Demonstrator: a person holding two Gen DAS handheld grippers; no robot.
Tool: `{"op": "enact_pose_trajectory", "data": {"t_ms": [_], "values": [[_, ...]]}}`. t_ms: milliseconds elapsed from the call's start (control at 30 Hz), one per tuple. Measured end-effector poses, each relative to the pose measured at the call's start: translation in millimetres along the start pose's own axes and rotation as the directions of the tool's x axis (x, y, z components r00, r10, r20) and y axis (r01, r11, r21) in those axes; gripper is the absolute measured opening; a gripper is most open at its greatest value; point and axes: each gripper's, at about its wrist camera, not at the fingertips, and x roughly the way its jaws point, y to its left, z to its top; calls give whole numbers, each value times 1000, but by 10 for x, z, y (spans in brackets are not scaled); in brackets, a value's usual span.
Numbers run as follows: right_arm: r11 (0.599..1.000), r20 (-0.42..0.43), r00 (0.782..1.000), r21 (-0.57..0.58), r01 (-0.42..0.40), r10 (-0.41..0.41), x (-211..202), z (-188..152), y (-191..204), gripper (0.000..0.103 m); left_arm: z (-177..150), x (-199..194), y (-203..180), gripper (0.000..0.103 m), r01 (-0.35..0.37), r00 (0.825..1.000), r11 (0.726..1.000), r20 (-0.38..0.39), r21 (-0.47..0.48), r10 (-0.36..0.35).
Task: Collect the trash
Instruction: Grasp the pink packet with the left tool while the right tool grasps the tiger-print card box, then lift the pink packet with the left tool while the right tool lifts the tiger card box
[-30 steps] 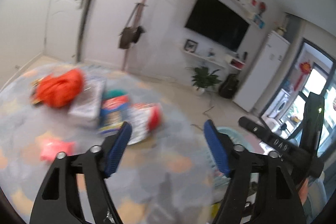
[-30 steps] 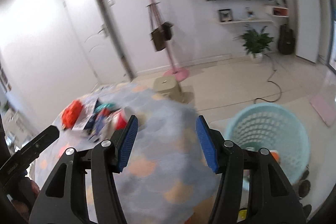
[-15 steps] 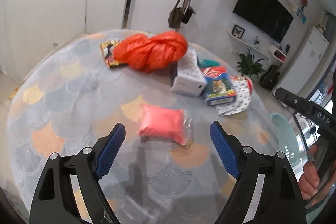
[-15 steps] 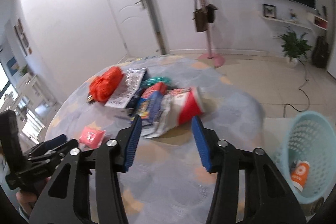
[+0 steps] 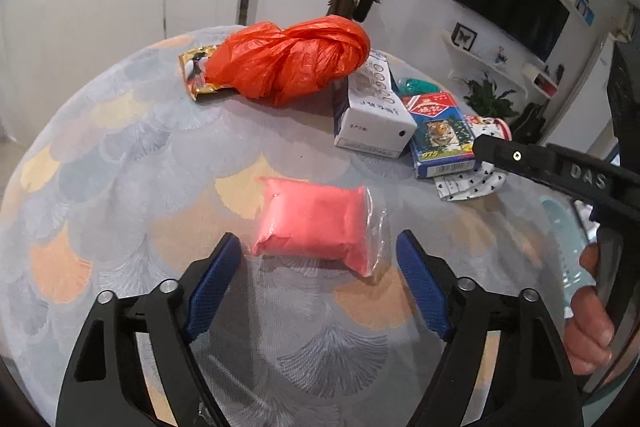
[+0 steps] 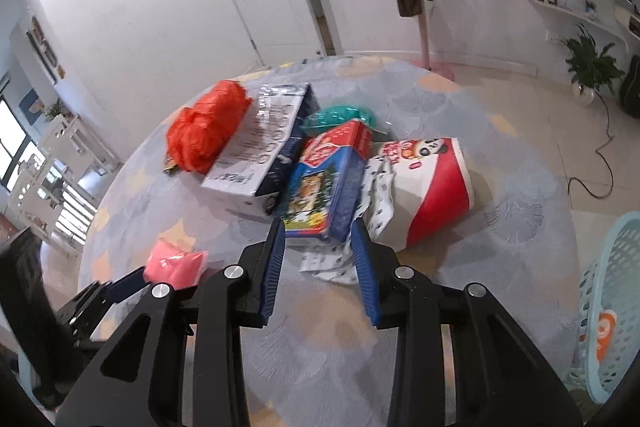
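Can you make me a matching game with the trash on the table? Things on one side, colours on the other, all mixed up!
Things:
1. crumpled plastic bag
2. soft packet
3. basket
4. box with a tiger picture

Colours:
A. pink
B. blue and red
C. orange
D. light blue

Pairs: 1-C, 2-A, 3-D, 4-B

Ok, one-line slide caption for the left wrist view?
Left gripper, jaws closing, approaches a pink packet on the round table strewn with trash.
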Motion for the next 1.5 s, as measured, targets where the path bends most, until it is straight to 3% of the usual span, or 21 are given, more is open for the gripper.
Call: {"op": "enact_pose_trajectory", "data": {"t_ms": [167, 367, 733, 1133, 1200, 1367, 1500], "values": [[999, -36, 999, 46, -9, 10, 129, 9, -88, 31, 11, -40, 83, 54, 1, 1000, 999, 20, -43, 0], [992, -46, 995, 98, -82, 87, 219, 57, -114, 33, 8, -58, 102, 49, 8, 1000, 998, 27, -57, -6], [979, -37, 986, 130, -154, 160, 323, 242, 88, 33, -41, -75, 70, 52, 70, 997, 996, 23, -50, -69], [996, -77, 997, 84, 15, -9, 495, 266, 213, 34, -61, -99, 45, 52, 71, 997, 996, 24, -47, -70], [995, -72, 997, 96, 0, 7, 513, 269, 166, 33, -53, -91, 64, 53, 74, 997, 996, 23, -46, -73], [993, -60, 997, 113, -47, 54, 356, 215, 74, 18, -61, -117, 94, 60, 106, 994, 994, 22, -40, -105], [994, -53, 995, 67, -86, 89, 45, 64, 59, 17, -68, -128, 96, 63, 120, 993, 992, 22, -35, -119]]}}
